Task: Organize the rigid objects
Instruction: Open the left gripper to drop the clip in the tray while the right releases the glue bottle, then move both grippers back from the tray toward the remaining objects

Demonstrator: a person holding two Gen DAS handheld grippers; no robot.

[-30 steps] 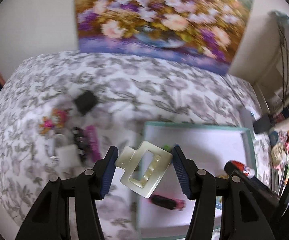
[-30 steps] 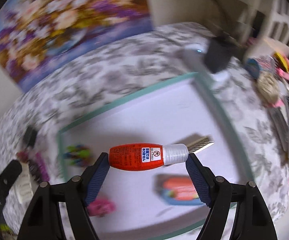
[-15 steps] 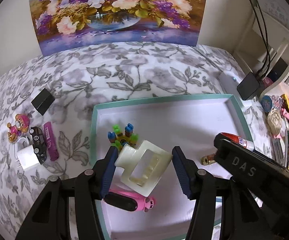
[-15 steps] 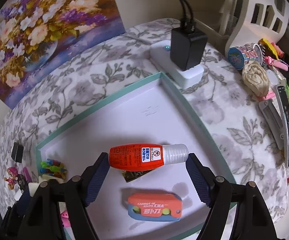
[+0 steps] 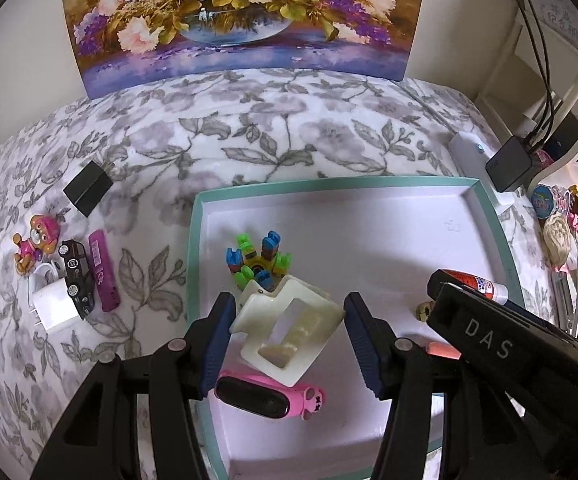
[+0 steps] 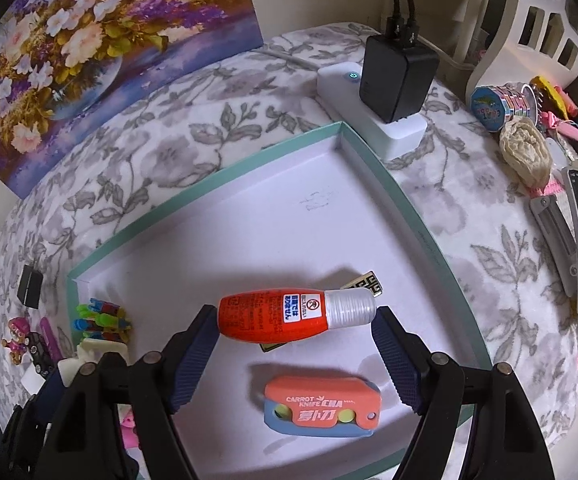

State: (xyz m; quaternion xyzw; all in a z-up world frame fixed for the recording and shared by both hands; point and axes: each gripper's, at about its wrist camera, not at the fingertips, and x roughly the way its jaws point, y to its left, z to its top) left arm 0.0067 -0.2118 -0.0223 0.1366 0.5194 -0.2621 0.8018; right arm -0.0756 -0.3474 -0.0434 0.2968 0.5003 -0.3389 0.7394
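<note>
Over the floral fleece blanket (image 5: pixel 249 140), the left gripper (image 5: pixel 289 330) clamps a glossy cream claw clip (image 5: pixel 289 328); the right gripper (image 6: pixel 295 342) pinches a smooth orange bottle (image 6: pixel 273 316), both at centre frame.

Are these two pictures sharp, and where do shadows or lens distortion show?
Left wrist view: sharp; the fisheye bends the teal tray rim and darkens the corners; the cream hair clip held in the left tool is crisp. Right wrist view: also sharp; the red glue bottle in the right tool casts a soft shadow on the tray floor.
</note>
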